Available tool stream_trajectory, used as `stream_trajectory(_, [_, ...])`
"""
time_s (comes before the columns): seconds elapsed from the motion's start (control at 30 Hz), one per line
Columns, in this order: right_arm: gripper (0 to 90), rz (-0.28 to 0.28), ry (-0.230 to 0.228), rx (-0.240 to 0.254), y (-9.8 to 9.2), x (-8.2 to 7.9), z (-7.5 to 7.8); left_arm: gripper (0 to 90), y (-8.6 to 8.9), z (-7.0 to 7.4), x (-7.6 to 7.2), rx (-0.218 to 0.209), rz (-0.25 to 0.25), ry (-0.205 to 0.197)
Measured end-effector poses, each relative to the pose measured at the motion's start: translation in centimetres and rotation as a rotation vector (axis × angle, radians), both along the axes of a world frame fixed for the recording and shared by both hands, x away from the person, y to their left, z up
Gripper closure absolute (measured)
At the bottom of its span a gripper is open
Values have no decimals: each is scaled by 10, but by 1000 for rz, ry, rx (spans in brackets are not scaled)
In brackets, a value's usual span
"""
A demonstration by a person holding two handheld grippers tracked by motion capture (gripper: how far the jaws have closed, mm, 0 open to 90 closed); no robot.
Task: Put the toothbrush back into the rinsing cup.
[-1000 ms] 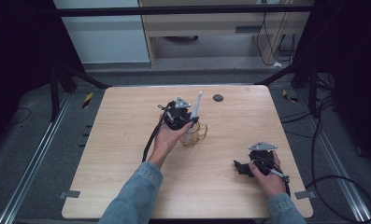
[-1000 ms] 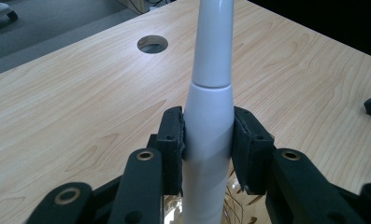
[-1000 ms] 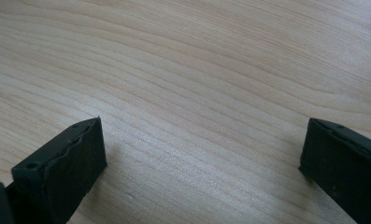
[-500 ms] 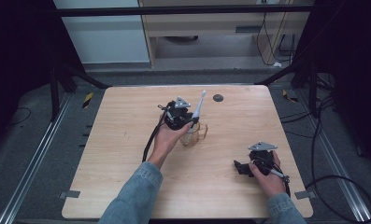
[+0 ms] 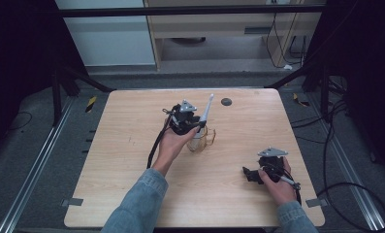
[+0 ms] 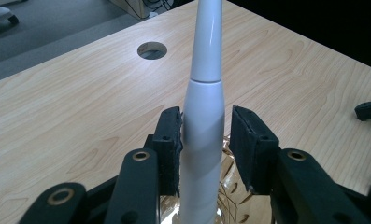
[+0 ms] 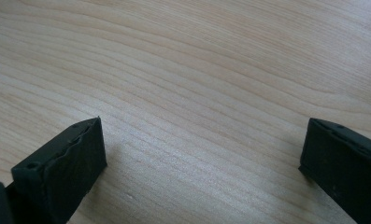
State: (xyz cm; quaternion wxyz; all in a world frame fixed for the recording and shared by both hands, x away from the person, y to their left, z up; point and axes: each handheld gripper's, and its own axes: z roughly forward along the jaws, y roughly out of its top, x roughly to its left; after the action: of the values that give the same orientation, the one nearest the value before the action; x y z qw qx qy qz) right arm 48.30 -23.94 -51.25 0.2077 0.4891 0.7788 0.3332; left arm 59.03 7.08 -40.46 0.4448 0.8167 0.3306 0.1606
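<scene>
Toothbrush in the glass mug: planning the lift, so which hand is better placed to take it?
Left: its tongs straddle the toothbrush above the mug; the right tongs sit open over the table, well apart.

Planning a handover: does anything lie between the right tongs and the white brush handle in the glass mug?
Nothing lies on the table between right tongs and white brush handle; left tongs flank it above the glass mug.
</scene>
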Motion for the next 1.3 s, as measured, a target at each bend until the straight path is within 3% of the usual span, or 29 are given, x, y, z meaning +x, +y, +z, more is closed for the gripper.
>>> stream_trajectory(0.47, [3, 0, -1, -1, 0, 0, 0, 547, 2, 7, -10, 10, -11, -24])
stream_trajectory(0.77, [3, -1, 4, 3, 0, 0, 0, 368, 1, 10, -16, 39, -9, -37])
stream_trajectory(1.03, [3, -2, 4, 3, 0, 0, 0, 235, 5, 9, -22, 49, -24, -32])
stream_trajectory(1.3, [3, -2, 3, 3, 0, 0, 0, 107, 9, 8, -29, 49, -7, -39])
